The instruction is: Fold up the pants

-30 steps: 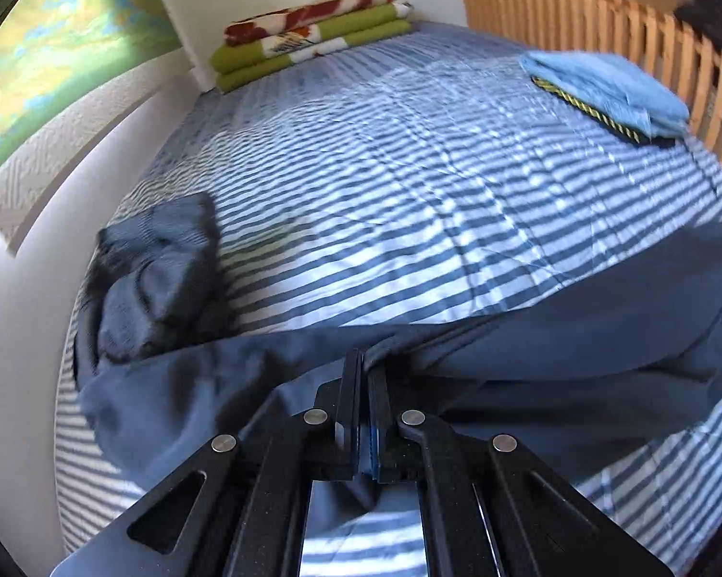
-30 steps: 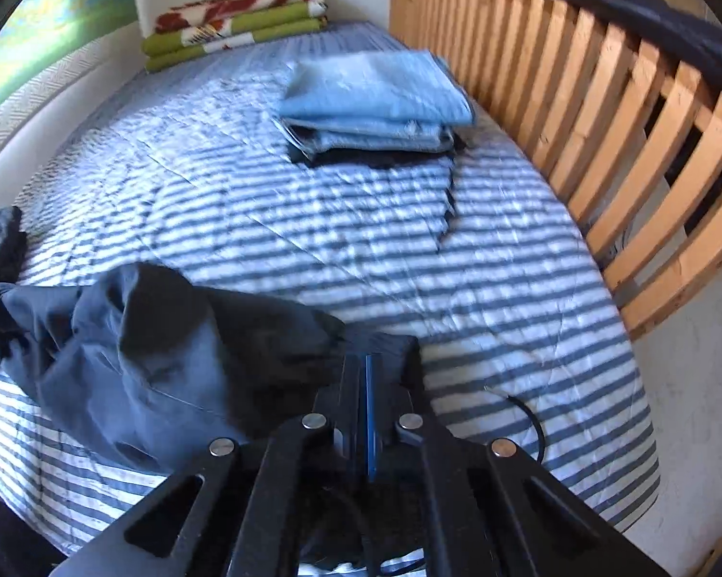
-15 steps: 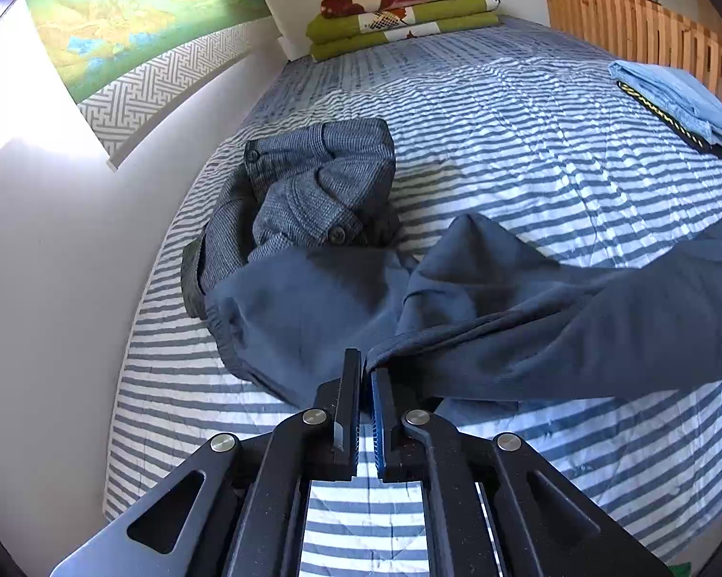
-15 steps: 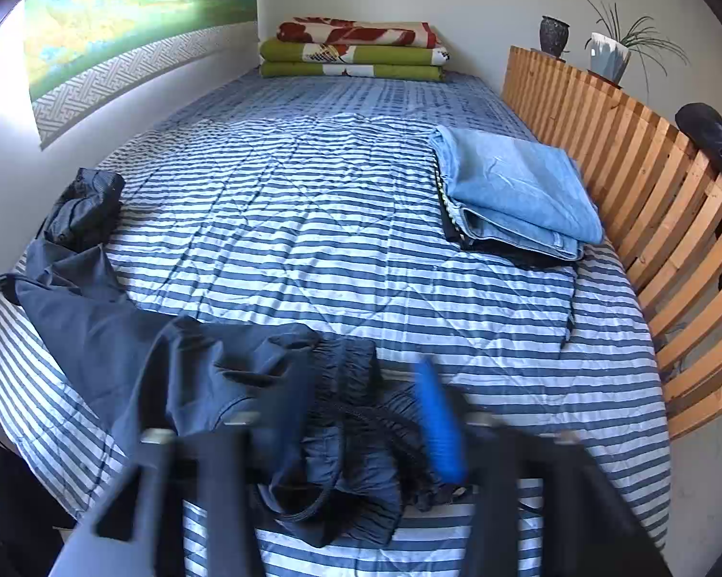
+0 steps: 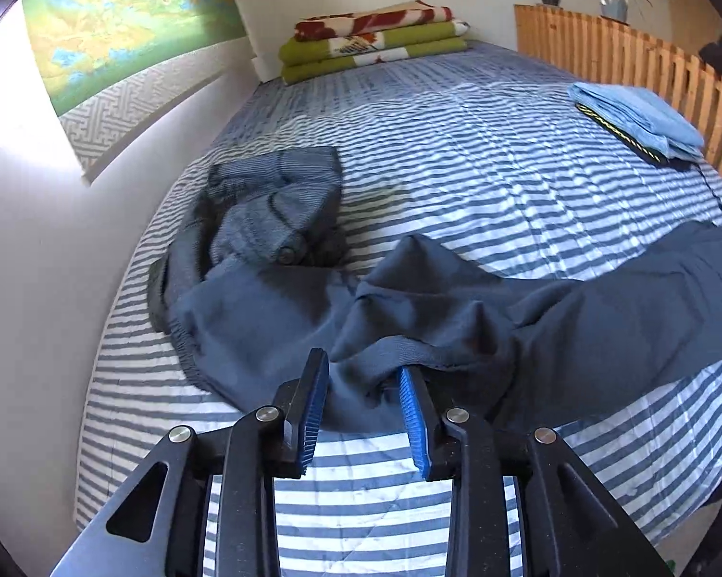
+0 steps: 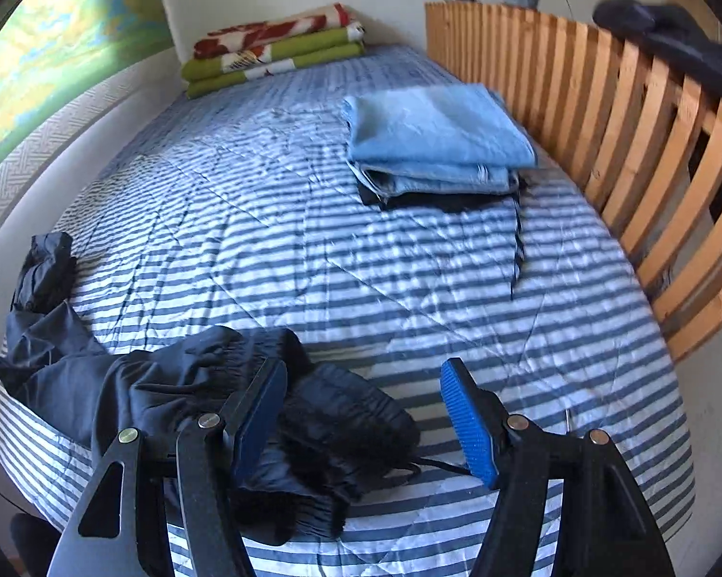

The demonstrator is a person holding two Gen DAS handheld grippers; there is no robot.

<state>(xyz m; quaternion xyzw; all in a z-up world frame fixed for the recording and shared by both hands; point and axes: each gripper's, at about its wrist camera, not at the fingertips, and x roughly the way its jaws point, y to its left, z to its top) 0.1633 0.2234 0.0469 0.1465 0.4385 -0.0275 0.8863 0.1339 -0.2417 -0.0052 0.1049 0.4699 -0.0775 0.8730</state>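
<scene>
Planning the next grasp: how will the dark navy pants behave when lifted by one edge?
The dark navy pants lie in loose rumpled folds, so they are likely floppy and will sag. The fabric looks thin, probably light. The gathered waistband looks bulkier and may bunch.

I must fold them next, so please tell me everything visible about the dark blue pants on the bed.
The dark blue pants lie unfolded and crumpled across the near edge of the striped bed, of thin matte woven cloth. The gathered elastic waistband lies bunched between the open right tool. A hem sits between the open left tool. One end touches grey pants.
</scene>
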